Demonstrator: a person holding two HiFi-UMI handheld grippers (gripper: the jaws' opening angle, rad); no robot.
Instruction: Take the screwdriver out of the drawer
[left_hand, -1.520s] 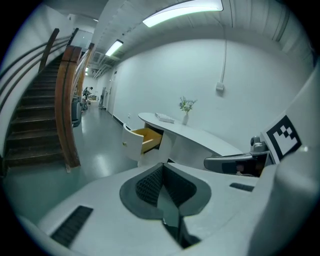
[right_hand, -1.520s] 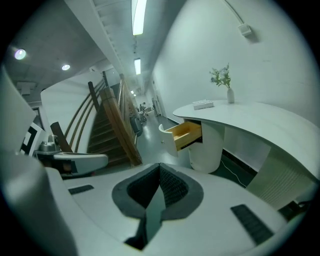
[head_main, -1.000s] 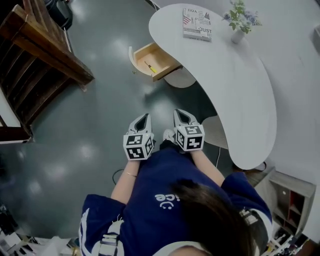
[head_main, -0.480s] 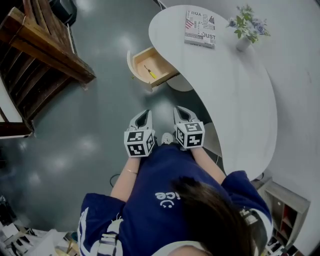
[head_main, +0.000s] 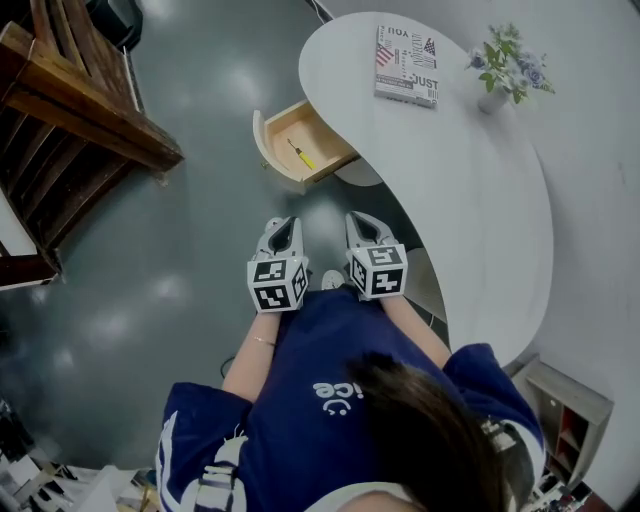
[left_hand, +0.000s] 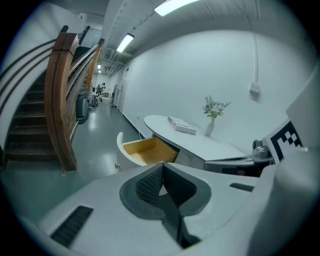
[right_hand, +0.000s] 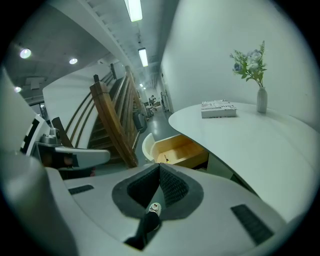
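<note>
A wooden drawer stands pulled out from under the white curved desk. Inside it lies a small screwdriver with a yellow handle, seen as a dark speck in the drawer in the right gripper view. The open drawer also shows ahead in the left gripper view. My left gripper and right gripper hang side by side over the floor, well short of the drawer. Both are shut and hold nothing.
A book and a vase of flowers rest on the desk. A wooden staircase stands at the left. The grey floor lies between me and the drawer. A small shelf unit sits at the lower right.
Both grippers have moved forward together toward the drawer, which now lies a little nearer in the head view. Their jaws stayed shut.
</note>
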